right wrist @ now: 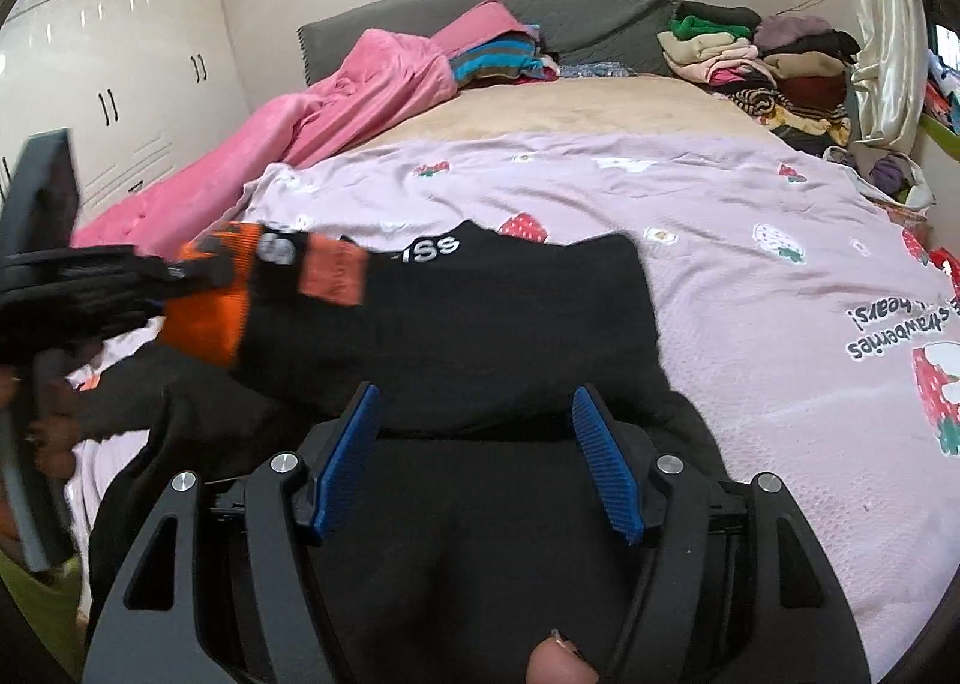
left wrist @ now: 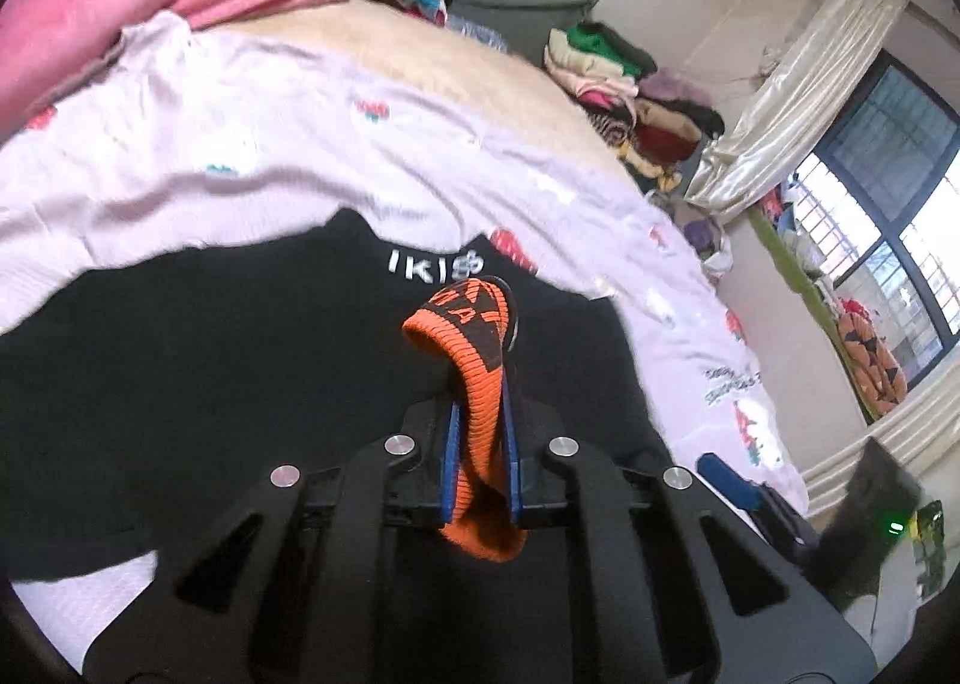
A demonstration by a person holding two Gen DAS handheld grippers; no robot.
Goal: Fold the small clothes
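Observation:
A black garment (left wrist: 210,384) with white lettering and an orange-and-black knit band lies on a lilac strawberry-print sheet (left wrist: 240,144). My left gripper (left wrist: 480,414) is shut on the orange band (left wrist: 480,384), which stands up between its blue pads. In the right wrist view the left gripper (right wrist: 174,279) comes in from the left, holding the orange band (right wrist: 210,294) at the garment's left edge. My right gripper (right wrist: 474,408) is open, its blue pads (right wrist: 606,462) spread over the black garment (right wrist: 480,312) near its front edge.
A pink blanket (right wrist: 336,108) lies bunched at the bed's far left. Folded clothes piles (right wrist: 762,66) sit at the far right by the grey headboard (right wrist: 540,12). White wardrobes (right wrist: 120,54) stand left. A window and curtain (left wrist: 810,102) are to the right.

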